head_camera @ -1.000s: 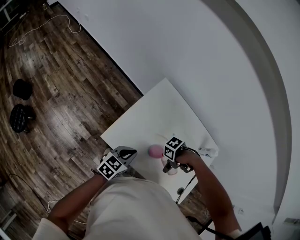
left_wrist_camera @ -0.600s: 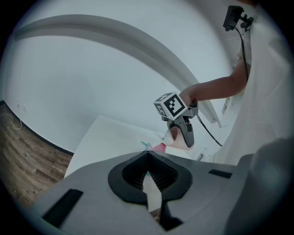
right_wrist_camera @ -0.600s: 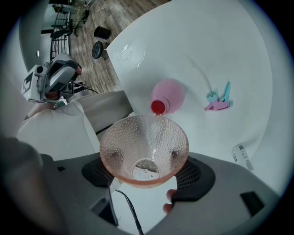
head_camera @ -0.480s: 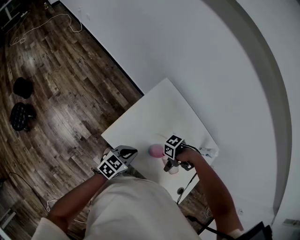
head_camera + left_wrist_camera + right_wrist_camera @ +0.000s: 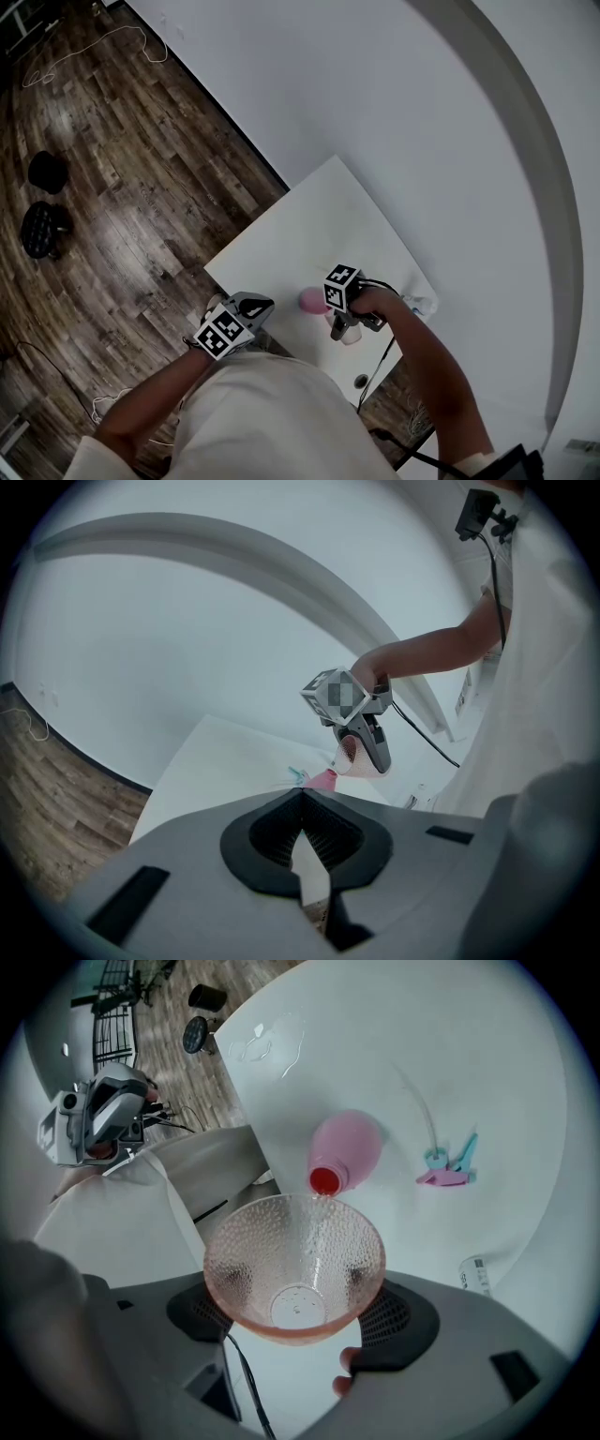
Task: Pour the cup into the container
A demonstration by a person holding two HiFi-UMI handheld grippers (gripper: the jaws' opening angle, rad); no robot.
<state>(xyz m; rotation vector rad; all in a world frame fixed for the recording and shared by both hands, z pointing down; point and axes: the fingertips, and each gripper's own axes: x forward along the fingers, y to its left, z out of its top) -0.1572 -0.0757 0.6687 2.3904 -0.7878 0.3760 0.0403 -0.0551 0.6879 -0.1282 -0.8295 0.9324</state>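
Right gripper view: we grip clear dimpled cup (image 5: 295, 1260) in right tool (image 5: 300, 1321), lip over pink container (image 5: 345, 1152) to pour; left tool (image 5: 302, 803) closed.

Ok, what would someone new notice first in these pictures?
The right gripper clamps a clear dimpled cup, tipped with its rim over the red mouth of a pink container on the white table. The left gripper is shut on nothing, beside the table's near edge.

The head view looks steeply down from high; both gripper views sit close, sharing the white table (image 5: 314, 225).
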